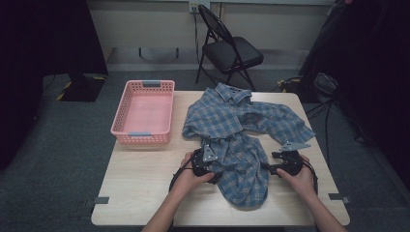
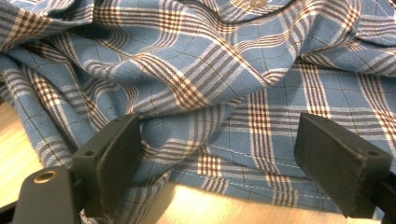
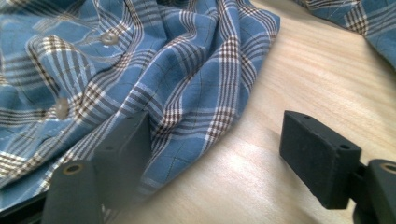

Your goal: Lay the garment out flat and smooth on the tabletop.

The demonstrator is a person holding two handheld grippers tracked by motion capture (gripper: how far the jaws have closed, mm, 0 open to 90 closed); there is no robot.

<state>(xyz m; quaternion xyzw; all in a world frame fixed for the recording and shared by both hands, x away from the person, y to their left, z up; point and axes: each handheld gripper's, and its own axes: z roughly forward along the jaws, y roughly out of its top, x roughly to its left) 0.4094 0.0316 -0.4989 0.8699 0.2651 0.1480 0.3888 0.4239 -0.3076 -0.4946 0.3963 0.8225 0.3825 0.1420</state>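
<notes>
Black rubber-faced fingers (image 2: 112,163) of the left gripper (image 2: 233,172): set wide, with the hem of the shirt (image 2: 201,79) lying between them, the cloth brushing the left-hand finger but not pinched.

Black fingers (image 3: 320,156) of the right gripper (image 3: 224,163): likewise spread wide, holding nothing; one finger lies against the shirt's edge, the other stands over bare wood.

Left gripper (image 1: 205,162), high view: low at the left side of the shirt's near end, held in the person's left hand (image 1: 188,179).

Right gripper (image 1: 285,162), high view: low at the right side of the same end, held in the right hand (image 1: 300,176).

Shirt (image 1: 237,130), blue plaid, buttoned front, collar toward the far edge: lies crumpled and unfolded across the middle and right of the worktop (image 1: 140,188), sleeves spread loosely, lower part bunched between the two grippers.

Basket (image 1: 145,113), pink plastic, latticed: at the far left of the worktop, just beside the shirt, with nothing inside.

Chair (image 1: 227,43), black, folding: on the floor beyond the worktop.

Progress, as judged: early. Both grippers are placed at the hem, ready to take hold. No fold is made and nothing is in the basket. Left to do, most likely: gripping, flattening, folding, then moving the shirt to the basket.
</notes>
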